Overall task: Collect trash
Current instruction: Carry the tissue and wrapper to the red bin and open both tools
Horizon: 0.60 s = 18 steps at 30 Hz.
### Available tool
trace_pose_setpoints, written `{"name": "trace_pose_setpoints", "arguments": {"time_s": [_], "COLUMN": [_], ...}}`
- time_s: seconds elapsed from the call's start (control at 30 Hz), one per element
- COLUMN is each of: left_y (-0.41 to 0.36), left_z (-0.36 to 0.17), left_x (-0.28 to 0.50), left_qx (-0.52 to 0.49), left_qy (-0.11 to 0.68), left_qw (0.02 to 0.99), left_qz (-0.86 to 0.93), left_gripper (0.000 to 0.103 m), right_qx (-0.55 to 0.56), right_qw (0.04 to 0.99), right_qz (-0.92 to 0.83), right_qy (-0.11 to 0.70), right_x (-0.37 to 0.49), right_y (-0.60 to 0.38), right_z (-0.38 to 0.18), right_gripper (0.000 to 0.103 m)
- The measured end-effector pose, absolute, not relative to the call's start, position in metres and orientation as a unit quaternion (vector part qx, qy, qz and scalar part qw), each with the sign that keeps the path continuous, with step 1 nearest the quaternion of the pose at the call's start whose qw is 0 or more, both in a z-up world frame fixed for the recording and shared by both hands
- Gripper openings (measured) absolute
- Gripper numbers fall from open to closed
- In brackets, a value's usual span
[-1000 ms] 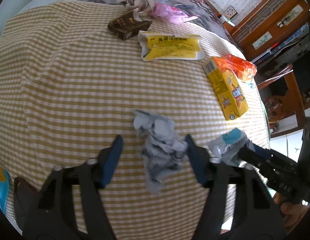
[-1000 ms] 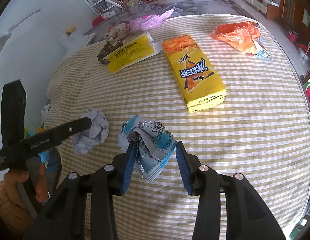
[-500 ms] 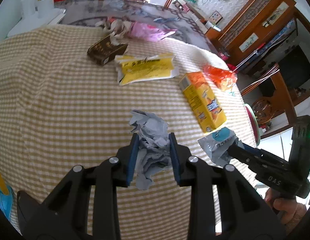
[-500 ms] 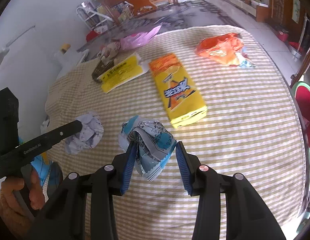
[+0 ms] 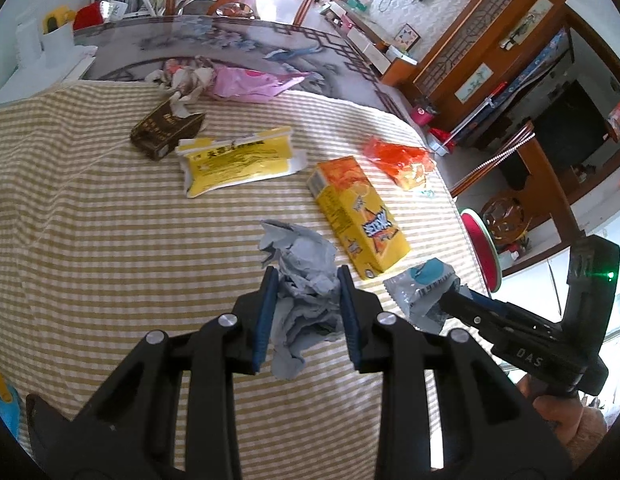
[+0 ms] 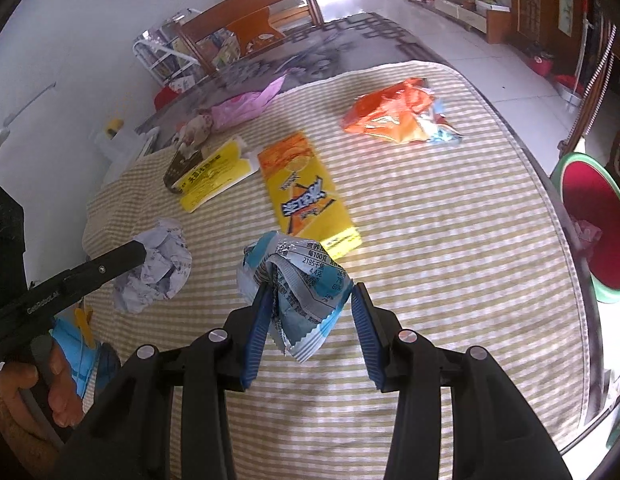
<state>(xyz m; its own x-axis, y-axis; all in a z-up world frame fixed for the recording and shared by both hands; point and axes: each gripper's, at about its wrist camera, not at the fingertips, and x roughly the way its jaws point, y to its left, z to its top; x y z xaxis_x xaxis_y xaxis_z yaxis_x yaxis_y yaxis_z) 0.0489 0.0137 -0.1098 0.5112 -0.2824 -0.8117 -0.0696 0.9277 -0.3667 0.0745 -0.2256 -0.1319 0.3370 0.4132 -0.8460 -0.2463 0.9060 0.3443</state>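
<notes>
Yellow box (image 5: 360,216) lies flat — long axis toward the grippers.

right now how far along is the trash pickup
Barely started. The bin beside the table seems to hold only a scrap. In hand: the left hand-held gripper is shut on a crumpled paper, the right hand-held gripper on a blue wrapper. Left on the table: yellow box, orange bag, yellow packet, brown box, pink bag.
</notes>
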Motion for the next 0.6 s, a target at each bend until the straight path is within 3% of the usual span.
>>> {"name": "trace_pose_setpoints", "arguments": {"time_s": [0.6], "left_y": [-0.093], "left_z": [-0.104], "left_x": [0.103], "left_qx": [-0.16], "left_qy": [0.496], "left_qw": [0.849], "left_qz": [-0.089], "left_gripper": [0.029], "right_qx": [0.116], "right_qw": [0.819], "right_qz": [0.16], "right_qy": [0.538], "right_x": [0.118], "right_y": [-0.344], "right_z": [-0.135], "right_gripper": [0.041]}}
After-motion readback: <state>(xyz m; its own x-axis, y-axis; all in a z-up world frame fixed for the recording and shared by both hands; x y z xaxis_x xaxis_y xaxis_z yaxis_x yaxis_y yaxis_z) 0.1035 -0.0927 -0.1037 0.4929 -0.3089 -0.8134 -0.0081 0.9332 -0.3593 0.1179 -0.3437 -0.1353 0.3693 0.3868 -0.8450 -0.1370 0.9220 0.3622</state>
